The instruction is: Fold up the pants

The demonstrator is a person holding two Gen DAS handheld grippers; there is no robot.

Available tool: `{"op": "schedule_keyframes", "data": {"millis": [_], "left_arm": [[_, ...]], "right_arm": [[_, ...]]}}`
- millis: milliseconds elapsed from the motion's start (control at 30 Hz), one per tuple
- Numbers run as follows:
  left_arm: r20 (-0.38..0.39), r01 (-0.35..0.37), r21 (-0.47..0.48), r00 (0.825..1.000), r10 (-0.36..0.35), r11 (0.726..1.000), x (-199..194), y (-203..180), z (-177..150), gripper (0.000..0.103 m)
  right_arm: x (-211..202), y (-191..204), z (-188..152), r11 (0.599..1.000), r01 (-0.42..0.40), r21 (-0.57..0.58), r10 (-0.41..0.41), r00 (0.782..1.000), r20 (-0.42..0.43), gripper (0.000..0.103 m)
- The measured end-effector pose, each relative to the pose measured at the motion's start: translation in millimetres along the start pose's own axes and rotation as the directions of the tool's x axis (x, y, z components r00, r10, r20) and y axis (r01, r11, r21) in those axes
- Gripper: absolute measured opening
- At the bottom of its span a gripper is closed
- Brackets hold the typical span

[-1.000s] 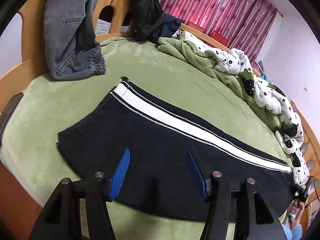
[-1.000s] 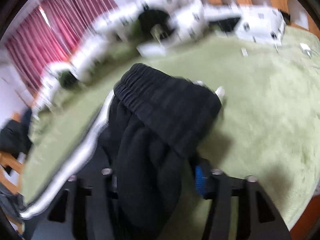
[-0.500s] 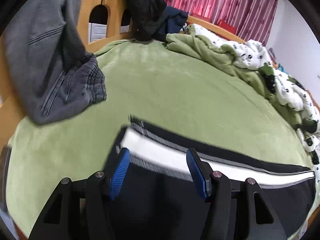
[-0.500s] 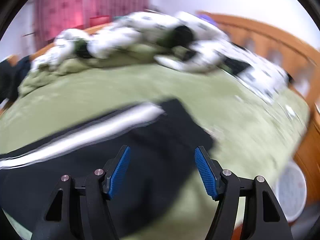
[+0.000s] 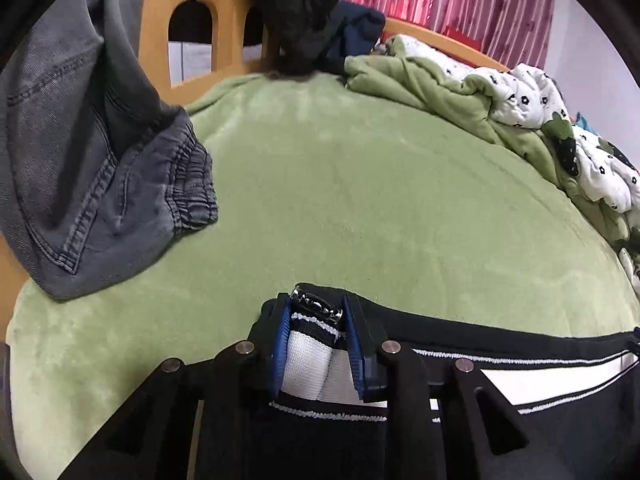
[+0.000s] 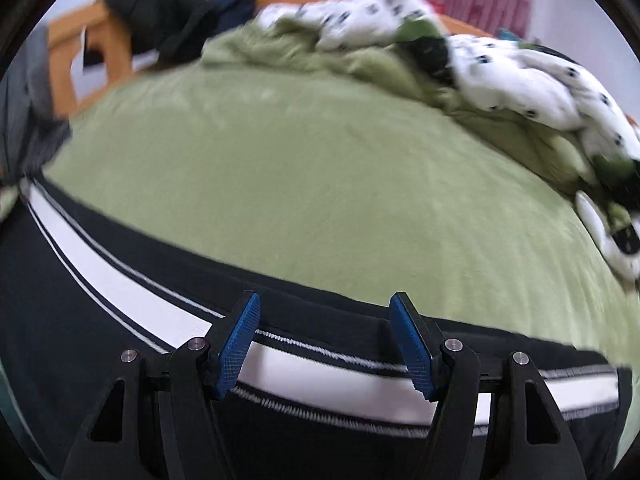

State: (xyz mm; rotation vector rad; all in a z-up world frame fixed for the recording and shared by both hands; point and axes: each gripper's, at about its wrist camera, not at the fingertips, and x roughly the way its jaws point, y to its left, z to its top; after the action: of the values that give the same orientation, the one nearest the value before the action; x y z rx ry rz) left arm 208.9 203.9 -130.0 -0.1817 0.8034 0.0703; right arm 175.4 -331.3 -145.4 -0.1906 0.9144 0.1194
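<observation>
Black pants (image 5: 568, 432) with a white side stripe (image 6: 320, 376) lie flat along the near edge of a green bed. My left gripper (image 5: 316, 312) is at the hem corner. Its jaws are closing, and the blue pads pinch the bunched striped fabric and its zipper end between them. In the right wrist view the pants (image 6: 80, 320) run across the lower frame. My right gripper (image 6: 325, 312) hovers over the stripe, open, with nothing clamped between its fingers.
The green bed sheet (image 5: 360, 200) stretches beyond the pants. Grey jeans (image 5: 80, 160) hang over the wooden bed rail (image 5: 232, 40) at the left, with dark clothes (image 5: 304, 12) beside them. A rumpled green and white quilt (image 5: 520, 92) lines the far right side.
My left gripper slid to the hem corner and closed on the striped fabric. My right gripper let go of the black waistband, swung across and now stands open over the stripe.
</observation>
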Motion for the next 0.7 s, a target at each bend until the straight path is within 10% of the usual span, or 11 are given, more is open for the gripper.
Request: {"op": "schedule_keyframes", "data": {"millis": [133,233,467,700], "left_arm": [[0.030,0.044,-0.025,0.999,-0.043,0.999,-6,8,-2,0.024],[0.045,0.095,-0.064,0.995,-0.092,0.993,-12,17,-1,0.024],[0.078,0.154,-0.094,0.986,-0.147,0.984,-19,29,1,0.024],[-0.009,0.049,-0.073,0.999,-0.050,0.996,14,20,2,0.024]], "right_arm": [[23,8,-8,0.998,-0.030,-0.060,0.025,0.997,-0.079,0.063],[14,17,-8,0.992,-0.063,-0.108,0.056,0.996,-0.066,0.004],[-13,12,2,0.994,-0.038,-0.105,0.044,0.997,0.057,0.003],[27,15,2,0.996,-0.010,-0.085,0.010,1.000,0.004,0.003]]}}
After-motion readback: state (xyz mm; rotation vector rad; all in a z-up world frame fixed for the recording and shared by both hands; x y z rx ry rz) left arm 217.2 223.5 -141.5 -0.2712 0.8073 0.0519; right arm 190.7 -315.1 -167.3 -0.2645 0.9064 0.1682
